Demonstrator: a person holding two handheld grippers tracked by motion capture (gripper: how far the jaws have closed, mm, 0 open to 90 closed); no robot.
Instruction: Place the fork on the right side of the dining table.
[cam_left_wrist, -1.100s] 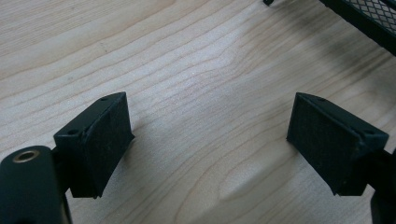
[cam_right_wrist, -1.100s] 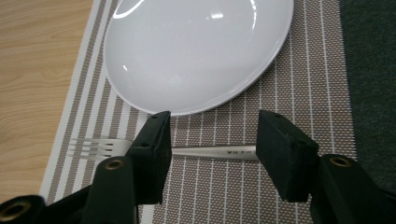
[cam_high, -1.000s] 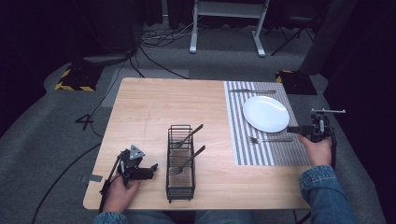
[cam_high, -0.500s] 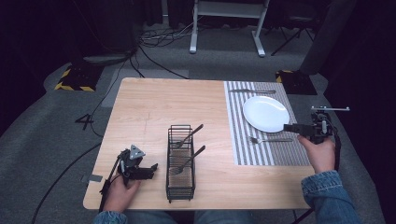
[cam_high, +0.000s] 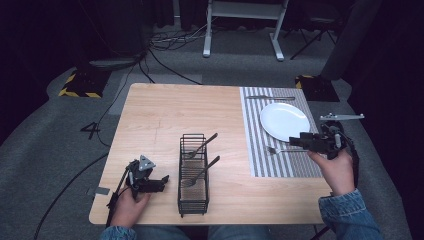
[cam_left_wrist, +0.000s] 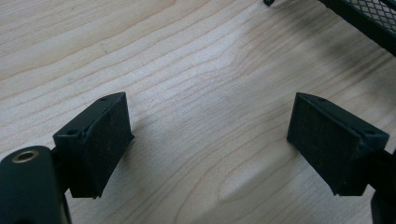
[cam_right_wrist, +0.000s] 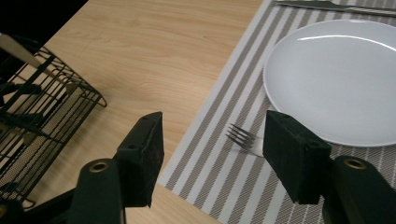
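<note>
Left gripper (cam_high: 162, 181): resting low over bare table (cam_high: 165, 115), jaws spread wide, nothing between them. Just to its right stands the black wire caddy (cam_high: 193, 175), with two utensils (cam_high: 201, 170) leaning in it; whether forks or spoons cannot be made out. On the striped placemat (cam_high: 257, 150) a fork (cam_high: 280, 149) lies beside the near edge of the white plate (cam_high: 284, 121); a knife (cam_high: 270, 97) lies beyond the plate. Right gripper (cam_high: 296, 142): jaws spread, empty, hovering close above the fork's handle end. Judgement: place setting partly laid, two utensils left in the caddy. Fork handle is hidden behind the right jaw in the right gripper view
</note>
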